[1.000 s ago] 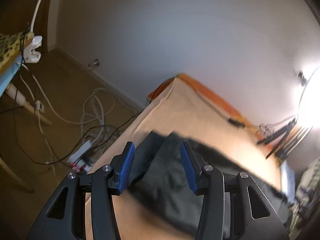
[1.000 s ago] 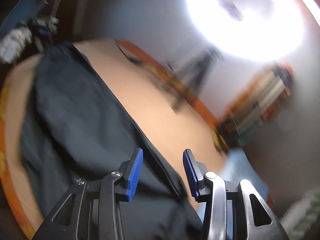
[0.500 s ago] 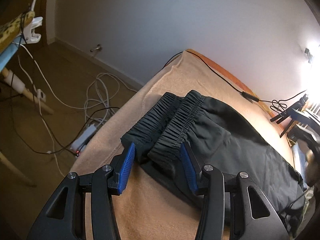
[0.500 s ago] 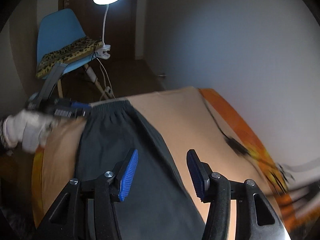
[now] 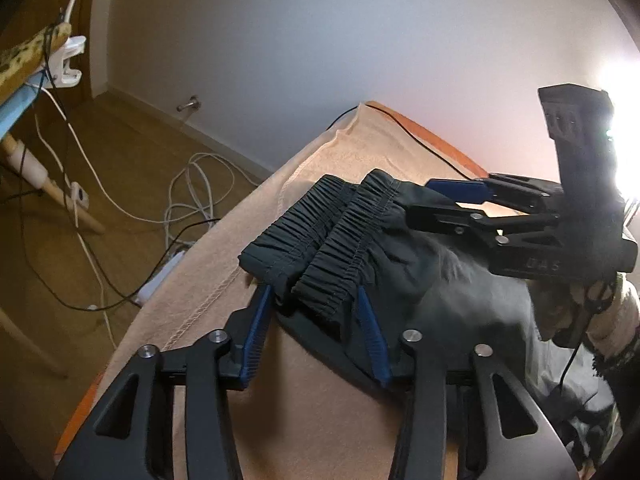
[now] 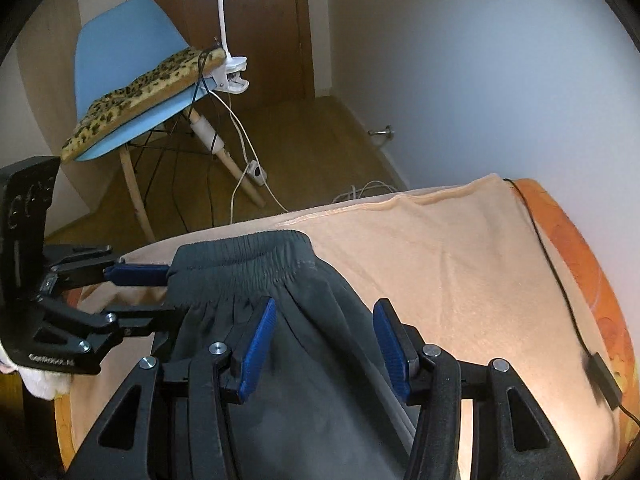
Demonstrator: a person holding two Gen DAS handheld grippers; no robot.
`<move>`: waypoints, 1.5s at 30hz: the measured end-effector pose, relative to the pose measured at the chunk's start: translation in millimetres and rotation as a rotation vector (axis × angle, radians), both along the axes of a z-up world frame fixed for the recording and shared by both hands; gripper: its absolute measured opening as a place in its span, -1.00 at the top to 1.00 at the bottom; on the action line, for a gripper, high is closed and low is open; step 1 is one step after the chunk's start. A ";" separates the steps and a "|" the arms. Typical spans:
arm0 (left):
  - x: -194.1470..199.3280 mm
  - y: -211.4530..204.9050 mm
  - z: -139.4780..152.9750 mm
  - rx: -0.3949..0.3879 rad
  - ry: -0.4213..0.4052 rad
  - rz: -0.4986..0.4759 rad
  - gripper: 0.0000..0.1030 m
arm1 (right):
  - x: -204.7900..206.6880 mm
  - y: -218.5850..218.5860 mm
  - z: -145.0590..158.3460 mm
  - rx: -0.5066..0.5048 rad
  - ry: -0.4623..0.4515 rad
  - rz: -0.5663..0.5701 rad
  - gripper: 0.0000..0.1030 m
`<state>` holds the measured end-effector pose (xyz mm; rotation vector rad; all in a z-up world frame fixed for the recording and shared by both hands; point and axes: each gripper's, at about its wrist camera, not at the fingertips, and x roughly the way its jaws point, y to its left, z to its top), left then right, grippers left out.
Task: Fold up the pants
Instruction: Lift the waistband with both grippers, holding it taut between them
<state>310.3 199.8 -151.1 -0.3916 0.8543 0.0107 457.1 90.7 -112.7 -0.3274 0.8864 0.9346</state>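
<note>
Dark pants [image 5: 400,264] on a peach blanket [image 6: 460,264]; both grippers at the waistband.
Left gripper [image 5: 316,320], jaws just closing, straddles the bunched waistband, grip uncertain; right gripper [image 6: 324,344] unclenched above fabric. Only the right view shows the blue chair [image 6: 120,60].

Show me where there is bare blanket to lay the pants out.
Bare blanket lies between the pants and the black cable near the wall. The waistband end is crowded by the left gripper and right gripper.

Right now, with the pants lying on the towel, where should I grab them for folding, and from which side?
Grip the pants by the gathered elastic waistband, at its end corner. Come from the towel's hemmed edge, straddling the band: its thick doubled ridge stands proud of the towel, so both layers should pinch together.
</note>
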 end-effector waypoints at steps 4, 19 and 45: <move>-0.8 -1.7 -2.2 -0.021 -0.002 0.008 0.42 | 7.1 4.4 -1.5 0.017 0.031 -0.008 0.16; -15.6 -11.3 6.0 -0.019 -0.022 0.002 0.42 | -5.4 15.5 41.2 0.182 0.004 0.030 0.99; 17.0 10.1 -7.7 -0.075 0.013 0.140 -0.02 | 41.3 9.1 -25.1 0.038 0.216 -0.060 -0.11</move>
